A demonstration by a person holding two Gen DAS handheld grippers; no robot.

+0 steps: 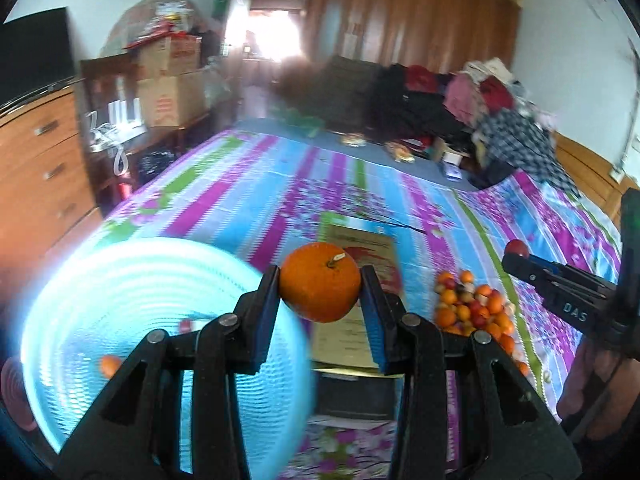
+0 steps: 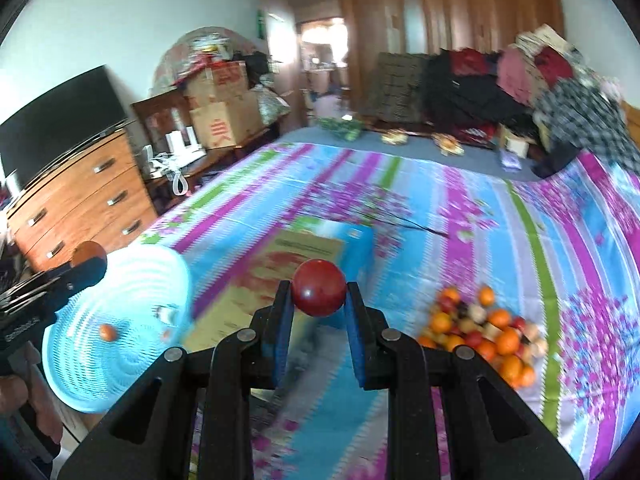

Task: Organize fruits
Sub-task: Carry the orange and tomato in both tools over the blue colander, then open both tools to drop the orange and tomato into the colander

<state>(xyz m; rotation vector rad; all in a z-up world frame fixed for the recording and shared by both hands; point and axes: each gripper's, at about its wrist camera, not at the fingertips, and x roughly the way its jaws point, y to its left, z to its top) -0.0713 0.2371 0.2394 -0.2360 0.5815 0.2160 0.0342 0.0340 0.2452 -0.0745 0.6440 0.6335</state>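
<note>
The left gripper (image 1: 320, 296) is clamped on an orange (image 1: 320, 282), its pads pressing both sides. The right gripper (image 2: 319, 300) is closed tight on a small red fruit (image 2: 319, 293). Both are held in the air above the bed (image 2: 460, 208), between the basket (image 2: 116, 332) and the fruit pile (image 2: 484, 334).

The sorting looks barely begun. The blue basket, left of the pile, holds only a few pieces: one small orange one (image 2: 107, 332) is clear, and two more shapes beside it are too blurred to name. The pile is still large, a mix of orange, red and pale fruit lying on the sheet. A flat card box (image 2: 296, 264) lies between pile and basket with no fruit visible on it. Whether the red fruit belongs in the basket or elsewhere cannot be told.

The right wrist view takes in the whole basket with its contents, and the left gripper crossing its near rim. The left wrist view has the basket close and smeared, only one fruit legible inside, but it catches the right gripper from the side, right of the pile, with the person's hand (image 1: 596, 396) beneath it.
</note>
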